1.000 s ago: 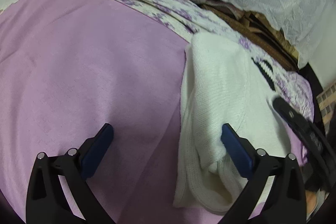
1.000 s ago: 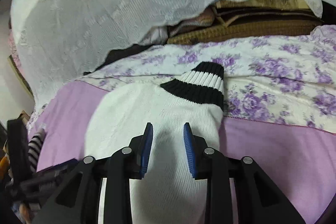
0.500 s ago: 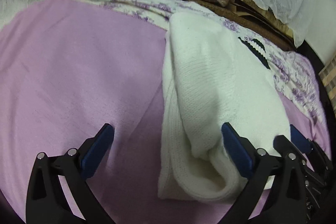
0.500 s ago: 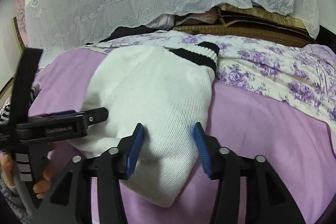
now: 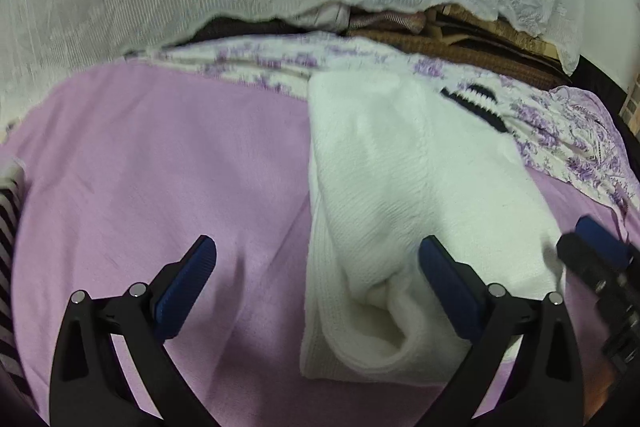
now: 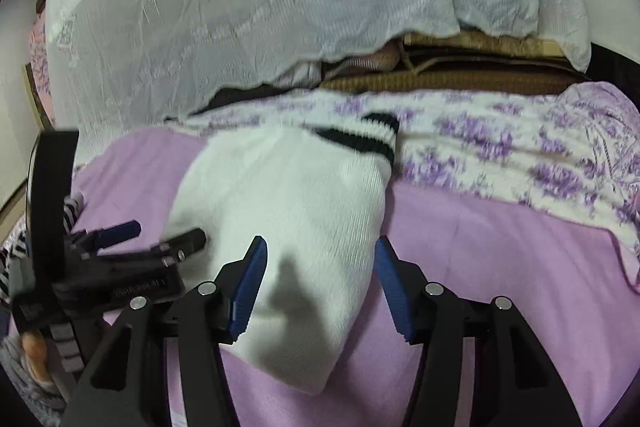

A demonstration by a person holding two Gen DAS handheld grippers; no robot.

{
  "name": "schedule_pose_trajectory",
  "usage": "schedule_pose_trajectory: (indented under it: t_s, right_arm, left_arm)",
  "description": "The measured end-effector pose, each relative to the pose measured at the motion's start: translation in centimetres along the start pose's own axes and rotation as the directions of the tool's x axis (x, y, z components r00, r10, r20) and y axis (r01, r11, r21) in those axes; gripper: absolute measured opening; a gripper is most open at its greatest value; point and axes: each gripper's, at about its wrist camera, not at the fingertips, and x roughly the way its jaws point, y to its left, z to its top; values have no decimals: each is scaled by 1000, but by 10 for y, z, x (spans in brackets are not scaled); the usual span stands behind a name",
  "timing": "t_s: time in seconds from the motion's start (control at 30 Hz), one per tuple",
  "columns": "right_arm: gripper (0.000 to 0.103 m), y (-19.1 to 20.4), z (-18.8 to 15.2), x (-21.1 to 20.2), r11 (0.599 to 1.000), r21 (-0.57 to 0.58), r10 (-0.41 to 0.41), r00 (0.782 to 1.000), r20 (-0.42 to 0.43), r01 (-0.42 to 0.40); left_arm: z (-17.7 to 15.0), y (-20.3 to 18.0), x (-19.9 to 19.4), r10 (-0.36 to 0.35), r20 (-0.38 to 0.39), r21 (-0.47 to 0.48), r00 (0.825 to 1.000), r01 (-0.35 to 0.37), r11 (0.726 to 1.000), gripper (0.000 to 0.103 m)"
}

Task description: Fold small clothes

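1. While the white sweater point(image 5: 404, 195) lies folded into a long bundle on the pink blanket point(image 5: 160, 167), its long axis runs away from both grippers, with the black-striped cuff point(image 6: 360, 135) at the far end on the flowered sheet point(image 6: 500, 147).
2. The right gripper point(image 6: 320, 281) sits at the bundle's near end; its jaws are opening, and the sweater lies between them with neither blue pad pressing on the cloth.
3. The left gripper point(image 5: 316, 287) has its jaws spread wide and grips nothing. Its right-hand finger point(image 5: 448, 291) lies over the near rolled end of the sweater, and its left-hand finger point(image 5: 184, 287) is over bare blanket.
4. Both grippers are at the same near end, one on each flank, so I judge neither is clearly nearer.
5. The likely next fold would carry the near end toward the cuff along that axis, or the reverse.
6. A striped garment point(image 5: 8, 211) waits at the blanket's left edge.
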Motion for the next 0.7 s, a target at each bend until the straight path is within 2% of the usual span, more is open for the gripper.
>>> schedule_pose_trajectory:
  t_s: [0.1, 0.17, 0.3, 0.63, 0.7]
  right_arm:
    - [56, 0, 4, -1, 1000, 1, 8, 1000, 14, -8]
    - [56, 1, 4, 5, 1000, -4, 12, 1000, -8, -12]
    - [59, 1, -6, 28, 1000, -10, -1, 995, -100, 0]
    - [60, -3, -6, 21, 999, 27, 19, 997, -78, -17]
    - [63, -8, -4, 18, 999, 48, 23, 997, -67, -20]
  left_arm:
    - [1, -2, -11, 4, 60, 9, 998, -5, 1000, 99]
    - [1, -3, -15, 5, 80, 12, 997, -6, 1000, 99]
    - [0, -8, -7, 27, 49, 35, 998, -29, 999, 99]
    - [-3, -14, -1, 51, 23, 69, 998, -52, 996, 99]
    - [-2, -15, -2, 49, 29, 71, 998, -51, 996, 99]
